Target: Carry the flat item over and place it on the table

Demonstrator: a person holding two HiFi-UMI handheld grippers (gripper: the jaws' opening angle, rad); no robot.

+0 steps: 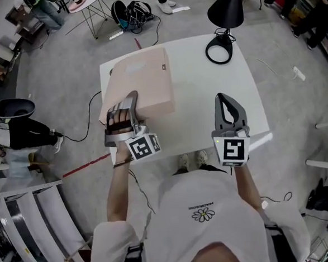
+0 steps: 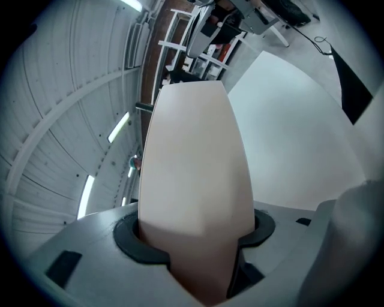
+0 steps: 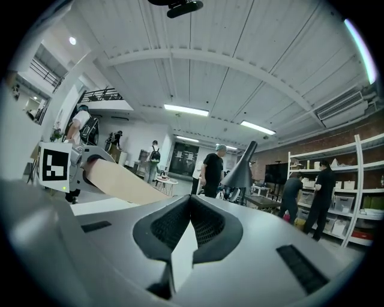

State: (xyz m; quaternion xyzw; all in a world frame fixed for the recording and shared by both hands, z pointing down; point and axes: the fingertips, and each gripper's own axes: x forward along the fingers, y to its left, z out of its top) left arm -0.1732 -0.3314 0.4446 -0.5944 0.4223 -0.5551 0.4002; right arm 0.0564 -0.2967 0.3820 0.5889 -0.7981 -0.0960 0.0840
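Note:
The flat item (image 1: 143, 78) is a stiff beige sheet over the left half of the white table (image 1: 206, 91). My left gripper (image 1: 123, 111) is shut on its near edge, at the table's front left. In the left gripper view the flat item (image 2: 195, 156) runs away from the left gripper (image 2: 195, 234), filling the space between the dark pads (image 2: 135, 243). From the right gripper view the flat item (image 3: 120, 180) slopes from that grip down toward the tabletop. My right gripper (image 1: 225, 104) hangs shut and empty over the table's front right, and the right gripper (image 3: 191, 207) shows its jaws meeting.
A black desk lamp (image 1: 223, 17) with a ring base (image 1: 219, 51) stands at the table's far right. Cables (image 1: 136, 15) and a small round table (image 1: 88, 4) lie on the floor beyond. Several people and shelving (image 3: 354, 198) show past the lamp (image 3: 240, 171).

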